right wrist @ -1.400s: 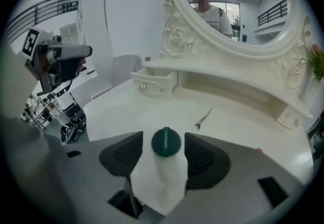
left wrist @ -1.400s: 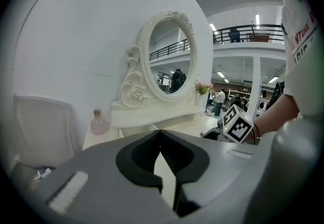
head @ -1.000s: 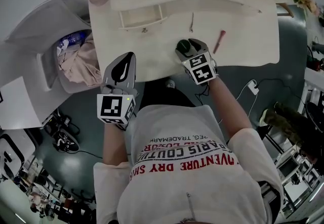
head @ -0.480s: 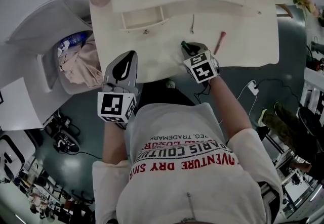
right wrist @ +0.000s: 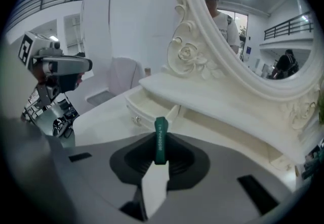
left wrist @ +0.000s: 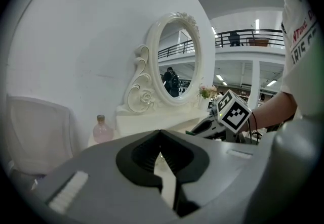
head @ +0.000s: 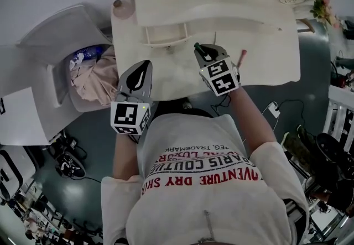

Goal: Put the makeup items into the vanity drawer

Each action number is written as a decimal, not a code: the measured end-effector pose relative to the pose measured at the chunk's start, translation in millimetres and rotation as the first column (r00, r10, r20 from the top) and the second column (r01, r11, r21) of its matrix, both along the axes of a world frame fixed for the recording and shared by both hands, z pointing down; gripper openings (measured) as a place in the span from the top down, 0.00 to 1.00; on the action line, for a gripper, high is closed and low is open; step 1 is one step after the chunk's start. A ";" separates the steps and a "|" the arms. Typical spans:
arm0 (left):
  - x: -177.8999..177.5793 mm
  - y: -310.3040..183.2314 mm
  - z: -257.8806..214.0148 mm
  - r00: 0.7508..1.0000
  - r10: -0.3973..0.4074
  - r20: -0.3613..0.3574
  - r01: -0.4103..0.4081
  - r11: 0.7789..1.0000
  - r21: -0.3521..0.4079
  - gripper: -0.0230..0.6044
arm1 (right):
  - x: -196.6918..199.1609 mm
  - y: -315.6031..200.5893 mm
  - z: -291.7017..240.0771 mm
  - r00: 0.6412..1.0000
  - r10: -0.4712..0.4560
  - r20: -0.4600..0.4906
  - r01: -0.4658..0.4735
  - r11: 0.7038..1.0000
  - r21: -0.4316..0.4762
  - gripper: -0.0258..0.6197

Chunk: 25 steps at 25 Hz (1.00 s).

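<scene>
Green makeup stick (right wrist: 159,139): slim, stiff, light, probably slick; best held mid-barrel. Right gripper (right wrist: 160,156) jaws, just closed, pinch its lower part, tip protruding beyond them; open vanity drawer (right wrist: 140,113) ahead. Left gripper (left wrist: 161,148) jaws together, empty.

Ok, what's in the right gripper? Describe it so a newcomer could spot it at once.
Find the cream vanity table with the oval mirror. Above its top, beside the open drawer, the right gripper has just closed its jaws on a slim dark green tube with pale lettering. It is the only green item; the stick lying nearby is reddish.
</scene>
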<state>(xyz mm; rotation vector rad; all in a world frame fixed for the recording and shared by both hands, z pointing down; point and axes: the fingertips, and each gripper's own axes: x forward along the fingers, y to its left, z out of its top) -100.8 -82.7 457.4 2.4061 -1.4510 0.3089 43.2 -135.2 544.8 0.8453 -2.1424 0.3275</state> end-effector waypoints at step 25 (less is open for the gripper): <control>-85.8 -0.2 -27.8 0.989 -0.144 0.016 0.142 0.984 0.106 0.95 | -114.5 -49.3 6.6 0.991 -0.076 0.107 0.086 0.991 -0.098 0.55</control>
